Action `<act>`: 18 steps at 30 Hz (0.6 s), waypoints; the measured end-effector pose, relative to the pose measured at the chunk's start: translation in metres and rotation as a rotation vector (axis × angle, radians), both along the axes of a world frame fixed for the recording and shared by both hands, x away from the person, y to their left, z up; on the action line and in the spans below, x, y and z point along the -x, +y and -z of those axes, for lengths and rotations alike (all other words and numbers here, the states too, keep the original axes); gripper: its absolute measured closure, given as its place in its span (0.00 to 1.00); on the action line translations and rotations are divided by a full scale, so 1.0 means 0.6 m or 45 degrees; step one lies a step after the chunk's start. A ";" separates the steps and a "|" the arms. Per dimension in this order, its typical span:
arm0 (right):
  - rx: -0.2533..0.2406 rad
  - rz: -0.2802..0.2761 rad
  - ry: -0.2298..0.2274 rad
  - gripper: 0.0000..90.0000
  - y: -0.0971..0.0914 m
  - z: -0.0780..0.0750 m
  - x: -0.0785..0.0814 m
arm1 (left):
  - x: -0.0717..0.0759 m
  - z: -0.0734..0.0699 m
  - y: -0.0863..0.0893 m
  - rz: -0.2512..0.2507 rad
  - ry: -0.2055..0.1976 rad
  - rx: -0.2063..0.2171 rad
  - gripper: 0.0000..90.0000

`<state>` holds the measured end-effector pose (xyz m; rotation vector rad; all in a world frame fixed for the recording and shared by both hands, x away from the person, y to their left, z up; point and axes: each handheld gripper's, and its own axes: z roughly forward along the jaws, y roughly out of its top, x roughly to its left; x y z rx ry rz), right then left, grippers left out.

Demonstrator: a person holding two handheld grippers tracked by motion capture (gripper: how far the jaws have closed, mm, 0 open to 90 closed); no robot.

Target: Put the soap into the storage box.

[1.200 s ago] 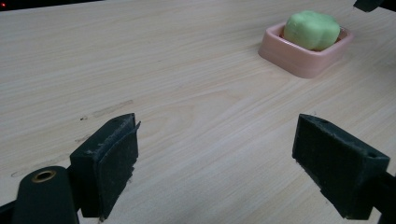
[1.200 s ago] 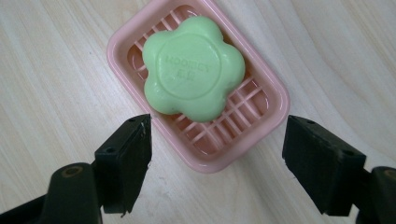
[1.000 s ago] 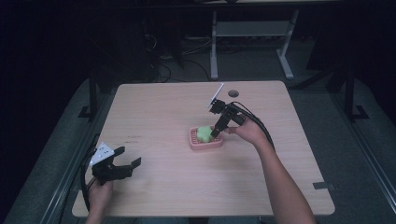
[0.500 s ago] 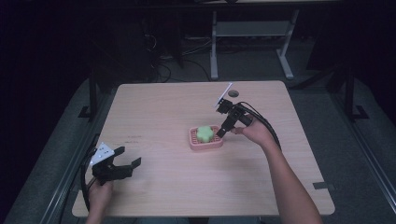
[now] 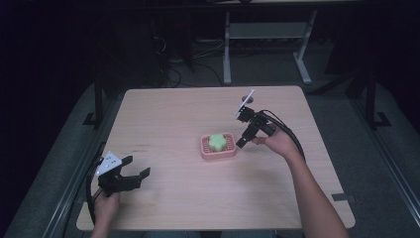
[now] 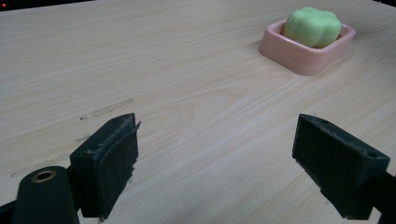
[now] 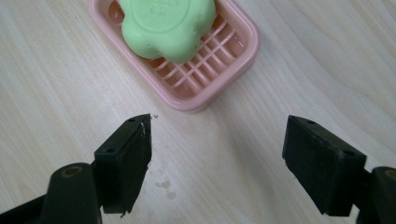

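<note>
High view: pale wood table point(image 5: 188, 114), dark room, grey floor point(image 5: 346, 99)

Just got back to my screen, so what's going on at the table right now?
A person works at a wooden table with tongs in each hand. A green flower-shaped soap lies in a pink soap dish near the middle of the table. The right tongs are open and empty, just beside the dish, touching neither it nor the soap. The left tongs are open too, near the table's front left corner, far from the dish.
</note>
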<state>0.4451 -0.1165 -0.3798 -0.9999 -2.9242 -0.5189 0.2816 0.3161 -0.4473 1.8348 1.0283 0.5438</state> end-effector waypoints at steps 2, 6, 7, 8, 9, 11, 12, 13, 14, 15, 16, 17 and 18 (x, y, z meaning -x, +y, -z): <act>-0.005 0.006 -0.004 0.27 -0.004 -0.003 0.002 | 0.000 0.000 0.000 0.000 0.002 -0.002 0.16; -0.009 0.004 -0.013 0.27 -0.011 -0.007 0.004 | 0.000 0.000 0.000 0.002 0.003 -0.005 0.16; -0.009 0.008 -0.014 0.27 -0.012 -0.008 0.005 | 0.000 0.000 0.000 0.001 0.004 -0.007 0.16; -0.011 0.010 -0.013 0.27 -0.014 -0.009 0.006 | 0.000 0.000 0.000 0.001 0.004 -0.006 0.16; -0.013 0.008 -0.015 0.27 -0.016 -0.009 0.007 | 0.000 0.000 0.000 0.001 0.004 -0.006 0.16; -0.006 0.013 -0.014 0.27 -0.019 -0.010 0.009 | 0.000 0.000 0.000 0.001 0.004 -0.007 0.16; -0.007 0.012 -0.017 0.27 -0.020 -0.010 0.010 | 0.000 0.000 0.000 0.001 0.003 -0.007 0.16; -0.010 0.010 -0.020 0.27 -0.022 -0.010 0.011 | 0.000 0.000 0.000 0.001 0.003 -0.007 0.16; -0.016 0.011 -0.025 0.27 -0.024 -0.010 0.012 | 0.000 0.000 0.000 0.002 0.004 -0.007 0.16; -0.018 0.014 -0.022 0.27 -0.026 -0.009 0.014 | 0.000 0.000 0.000 0.003 0.004 -0.006 0.16; -0.018 0.013 -0.024 0.27 -0.028 -0.007 0.014 | 0.000 0.000 0.000 0.003 0.004 -0.007 0.16; -0.018 0.014 -0.021 0.27 -0.031 -0.007 0.015 | 0.000 0.000 0.000 0.004 0.005 -0.008 0.16; -0.020 0.019 -0.022 0.27 -0.033 -0.005 0.017 | 0.001 0.000 0.000 0.004 0.007 -0.008 0.16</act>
